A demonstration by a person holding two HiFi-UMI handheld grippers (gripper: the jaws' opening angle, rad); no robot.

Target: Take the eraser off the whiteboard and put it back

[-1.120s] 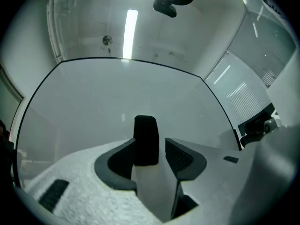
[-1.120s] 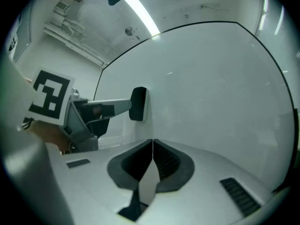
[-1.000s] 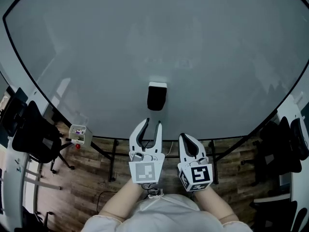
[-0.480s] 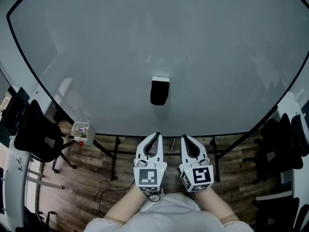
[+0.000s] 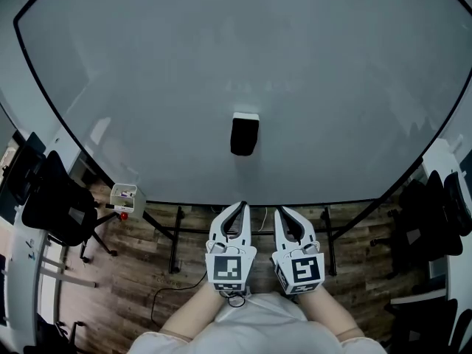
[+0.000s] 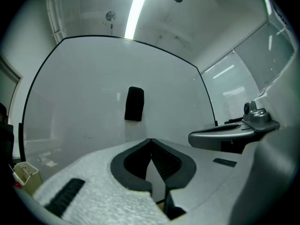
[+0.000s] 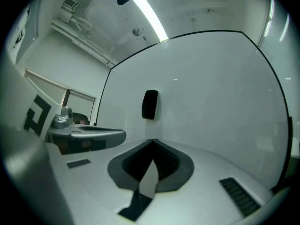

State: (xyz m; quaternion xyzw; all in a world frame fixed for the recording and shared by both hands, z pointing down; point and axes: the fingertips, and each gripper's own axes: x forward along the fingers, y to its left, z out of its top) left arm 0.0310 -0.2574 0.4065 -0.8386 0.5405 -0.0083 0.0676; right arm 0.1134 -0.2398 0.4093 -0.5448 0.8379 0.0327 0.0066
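Head view, eraser: the black eraser (image 5: 245, 134) sits upright on the whiteboard (image 5: 221, 57), a little below its middle; nothing touches it
Head view, grippers: the left gripper (image 5: 237, 206) and the right gripper (image 5: 282, 212) hang side by side under the board's lower edge, close to the person's body; both point toward the board and are well apart from the eraser
Left gripper view, jaws: the tips meet, with no gap between the pads; they hold nothing; the eraser (image 6: 134, 104) shows ahead and above them, on the board
Right gripper view, jaws: closed tip to tip as well, and empty; the eraser (image 7: 150, 104) stands ahead, above the tips
Task standing: the eraser is in its place on the board and neither gripper is at it; whether it has yet to be taken or is already back, these views do not say
Risk, approach: closed jaws brought up to the eraser would likely push it along the board or knock it off; they must part before reaching it
Risk, grip: a pinch on one corner could let it twist and drop
Risk, return: a tilted eraser may not hold to the board
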